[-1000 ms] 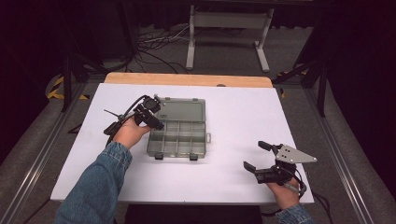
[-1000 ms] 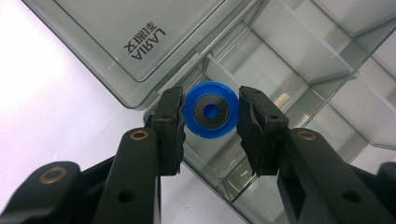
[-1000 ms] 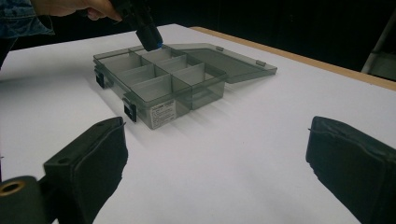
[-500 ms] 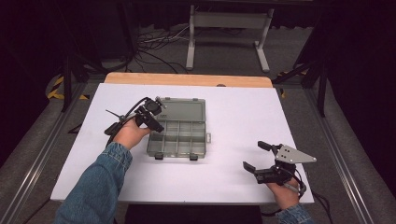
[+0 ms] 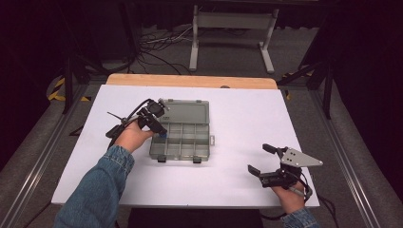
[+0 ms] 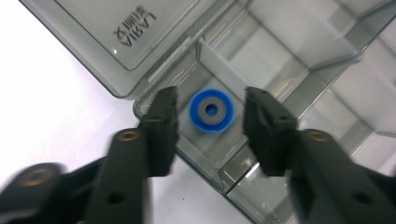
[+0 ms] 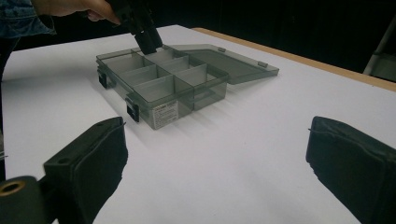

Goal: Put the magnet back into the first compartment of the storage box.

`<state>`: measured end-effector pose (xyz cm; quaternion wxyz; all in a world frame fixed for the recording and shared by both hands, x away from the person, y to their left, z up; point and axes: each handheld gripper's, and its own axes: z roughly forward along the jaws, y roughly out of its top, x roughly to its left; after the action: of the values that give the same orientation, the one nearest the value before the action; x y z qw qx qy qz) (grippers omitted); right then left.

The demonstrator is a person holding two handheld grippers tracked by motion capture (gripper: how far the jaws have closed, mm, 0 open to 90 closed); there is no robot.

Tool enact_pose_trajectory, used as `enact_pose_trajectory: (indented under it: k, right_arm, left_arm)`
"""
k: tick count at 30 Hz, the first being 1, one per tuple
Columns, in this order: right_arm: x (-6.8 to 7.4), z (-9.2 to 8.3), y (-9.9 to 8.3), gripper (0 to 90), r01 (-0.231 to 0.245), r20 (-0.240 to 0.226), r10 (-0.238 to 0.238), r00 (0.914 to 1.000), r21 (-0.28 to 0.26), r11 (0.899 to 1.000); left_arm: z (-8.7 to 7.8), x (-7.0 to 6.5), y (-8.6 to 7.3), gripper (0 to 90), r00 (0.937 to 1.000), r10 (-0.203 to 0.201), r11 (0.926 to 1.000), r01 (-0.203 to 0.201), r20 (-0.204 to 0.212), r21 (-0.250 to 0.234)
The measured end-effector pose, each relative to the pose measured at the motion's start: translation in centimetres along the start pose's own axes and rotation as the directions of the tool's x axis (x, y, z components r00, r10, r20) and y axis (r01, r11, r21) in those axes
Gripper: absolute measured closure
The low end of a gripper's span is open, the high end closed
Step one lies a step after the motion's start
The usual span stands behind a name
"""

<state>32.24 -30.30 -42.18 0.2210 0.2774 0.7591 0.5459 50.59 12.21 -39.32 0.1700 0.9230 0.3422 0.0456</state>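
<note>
A clear grey compartment box (image 5: 183, 133) lies open on the white counter (image 5: 247, 118), lid flat behind it. The left claw (image 6: 210, 123) hangs spread over a corner compartment next to the lid hinge, its jaws flanking a blue ring (image 6: 211, 111) that lies on the floor there, untouched. The right claw (image 5: 259, 159) rests spread and empty, well apart near the counter's front right.

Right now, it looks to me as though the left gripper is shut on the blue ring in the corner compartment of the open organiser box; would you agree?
Not quite. The left gripper is open: in the left gripper view its jaws stand apart on either side of the blue ring, not touching it. The ring does lie in the corner compartment of the open organiser box.
</note>
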Motion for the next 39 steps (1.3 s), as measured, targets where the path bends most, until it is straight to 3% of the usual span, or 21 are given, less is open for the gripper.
enact_pose_trajectory:
  k: [5,12,16,17,19,20,26,28,39]
  right_arm:
    - [0.0,0.0,0.1,5.9,0.002,0.002,-0.002,1.0000,-0.003,1.000]
    - [0.0,0.0,0.2,5.9,0.000,0.010,0.000,1.0000,-0.004,1.000]
    - [0.0,0.0,0.2,5.9,0.001,0.009,0.000,1.0000,-0.002,1.000]
    - [-0.1,0.1,0.2,5.9,-0.001,0.009,0.001,1.0000,-0.002,1.000]
    - [-0.1,0.1,0.2,5.9,0.000,0.010,0.000,0.9999,-0.001,1.000]
    - [-0.1,0.1,0.2,5.9,0.000,0.010,0.000,0.9999,-0.001,1.000]
    - [-0.2,-0.1,0.2,5.9,-0.001,0.017,0.002,0.9998,-0.006,1.000]
    - [-0.2,-0.2,0.2,5.9,-0.001,0.021,0.001,0.9998,-0.008,1.000]
    - [-0.3,-0.6,0.2,5.5,-0.007,0.029,0.008,0.9996,-0.017,1.000]
  left_arm:
    - [-0.6,-0.3,-0.2,48.8,0.9999,0.014,0.9997,-0.014,0.002,-0.020]
    - [-2.2,-1.2,-0.5,39.8,0.9997,0.024,0.9946,-0.023,0.009,-0.102]
    - [-3.4,-1.7,-0.9,32.8,0.9991,0.042,0.9887,-0.040,0.009,-0.145]
    - [-4.0,-1.9,-1.2,27.1,0.9991,0.040,0.9845,-0.037,0.016,-0.172]
    - [-4.6,-2.2,-1.5,24.0,0.9987,0.050,0.9770,-0.046,0.014,-0.208]
    - [-4.6,-2.2,-1.5,22.5,0.9987,0.050,0.9770,-0.046,0.014,-0.208]
    - [-6.4,-3.1,-3.0,16.7,0.9963,0.083,0.9388,-0.071,0.021,-0.337]
    - [-6.8,-3.4,-3.4,15.9,0.9954,0.095,0.9286,-0.084,0.013,-0.361]
    - [-8.2,-4.3,-6.3,10.1,0.9897,0.142,0.8548,-0.116,0.014,-0.506]
